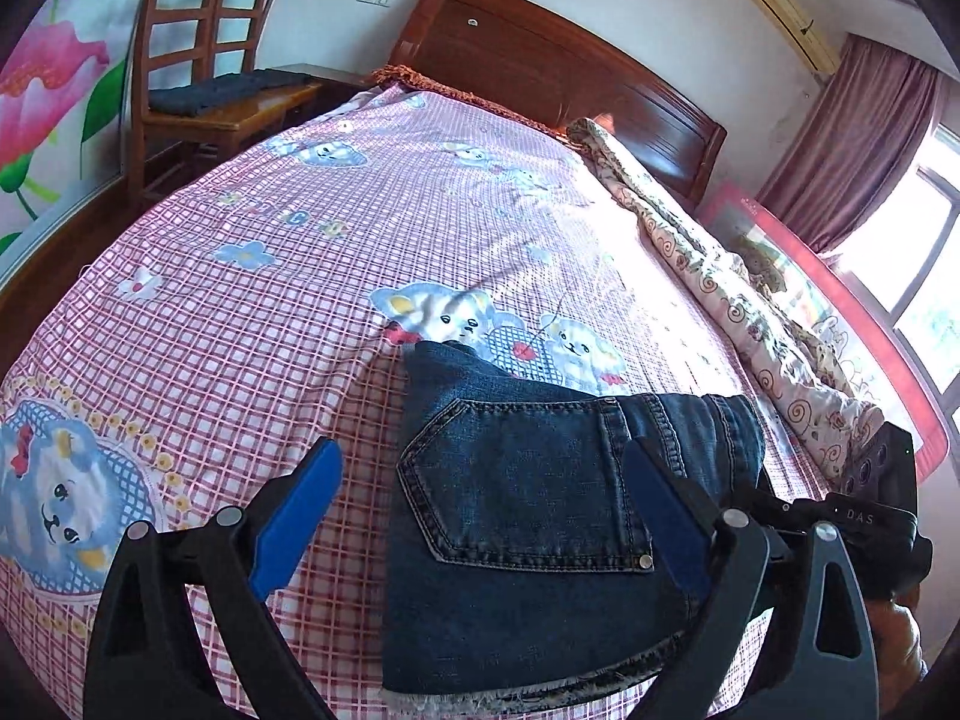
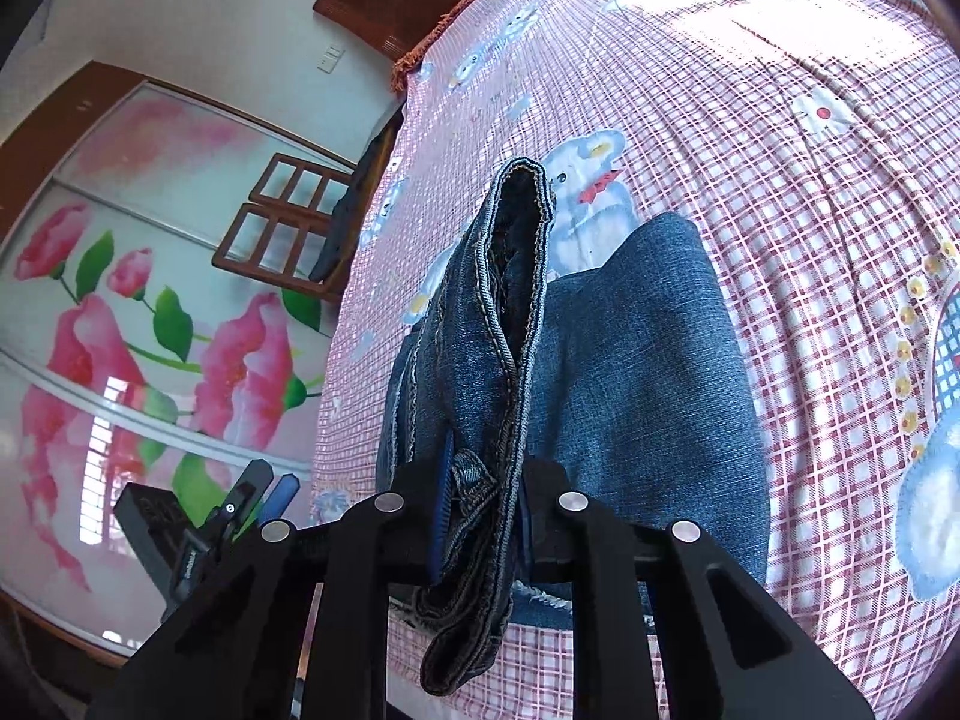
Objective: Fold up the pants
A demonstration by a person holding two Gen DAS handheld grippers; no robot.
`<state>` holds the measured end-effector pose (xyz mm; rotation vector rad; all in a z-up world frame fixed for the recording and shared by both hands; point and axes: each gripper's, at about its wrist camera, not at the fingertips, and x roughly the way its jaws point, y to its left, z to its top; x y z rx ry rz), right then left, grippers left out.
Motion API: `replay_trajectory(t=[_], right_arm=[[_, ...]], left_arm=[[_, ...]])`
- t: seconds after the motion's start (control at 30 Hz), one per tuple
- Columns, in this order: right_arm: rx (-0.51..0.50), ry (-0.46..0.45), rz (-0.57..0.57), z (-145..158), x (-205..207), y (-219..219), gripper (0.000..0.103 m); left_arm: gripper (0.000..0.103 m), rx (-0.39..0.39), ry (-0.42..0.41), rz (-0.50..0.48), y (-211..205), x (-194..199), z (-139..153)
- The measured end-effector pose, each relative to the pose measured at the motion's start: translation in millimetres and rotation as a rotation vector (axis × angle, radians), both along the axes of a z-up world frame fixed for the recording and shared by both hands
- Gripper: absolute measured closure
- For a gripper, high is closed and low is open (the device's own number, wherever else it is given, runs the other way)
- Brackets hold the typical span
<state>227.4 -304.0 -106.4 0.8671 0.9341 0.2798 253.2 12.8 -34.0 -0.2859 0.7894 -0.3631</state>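
Dark blue jeans (image 1: 528,480) lie folded on the bed, a back pocket facing up and a frayed hem toward me. My left gripper (image 1: 480,462) hovers over them, open wide, its blue fingers (image 1: 300,510) apart with one over the sheet and one over the denim, pressing on nothing. My right gripper (image 2: 486,480) is shut on the bunched waistband (image 2: 510,300), which stands lifted above the rest of the jeans (image 2: 648,360). The left gripper (image 2: 270,486) also shows at the lower left of the right wrist view.
The pink checked sheet (image 1: 270,300) with cartoon prints covers the bed. A rolled floral quilt (image 1: 720,276) lies along its right side, near the window. Behind are the wooden headboard (image 1: 540,60), a wooden chair (image 1: 198,60) and a flower-painted wardrobe (image 2: 150,330).
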Motion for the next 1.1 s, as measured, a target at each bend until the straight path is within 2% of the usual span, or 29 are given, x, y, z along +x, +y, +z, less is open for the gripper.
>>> replay_trajectory(t=[0.23,0.37,0.47,0.53,0.7,0.77,0.87,0.97,1.1], right_arm=[[0.016,0.045,-0.085,-22.6,-23.2,-38.3,0.087],[0.003,0.093,-0.083,-43.7,-26.5,-42.5,0.087],[0.023,0.113,-0.1,-55.0,-26.5,-45.5,0.087],[0.016,0.12,-0.099,-58.8,-26.3,-46.2,0.087],[0.034,0.135,-0.109,-69.5,-26.6,-46.9,0.087],[0.034,0.136,-0.108,-72.6,-25.4,-47.5,0.087],[0.048,0.136,-0.115,-74.5,-22.5,-46.0,0.087],[0.052,0.131,-0.116,-75.0,-23.0,-46.9,0.087],[0.04,0.087,-0.095,-62.4,-28.0,-45.5,0.087]], left_arm=[[0.007,0.134,-0.007,-0.146,-64.5,6.1,-10.3],[0.007,0.125,-0.031,-0.19,-88.2,11.2,-9.8],[0.007,0.128,-0.035,-0.273,-108.3,25.4,-10.1],[0.007,0.178,0.016,-0.295,-119.2,45.3,-20.3],[0.007,0.128,0.227,-0.35,-124.0,97.7,-57.7],[0.007,0.111,0.276,-0.36,-124.2,112.3,-66.9],[0.007,0.036,0.314,-0.324,-119.7,123.1,-73.3],[0.007,-0.013,0.314,-0.28,-114.0,119.9,-67.9],[0.006,0.068,0.203,-0.271,-106.2,86.5,-36.5]])
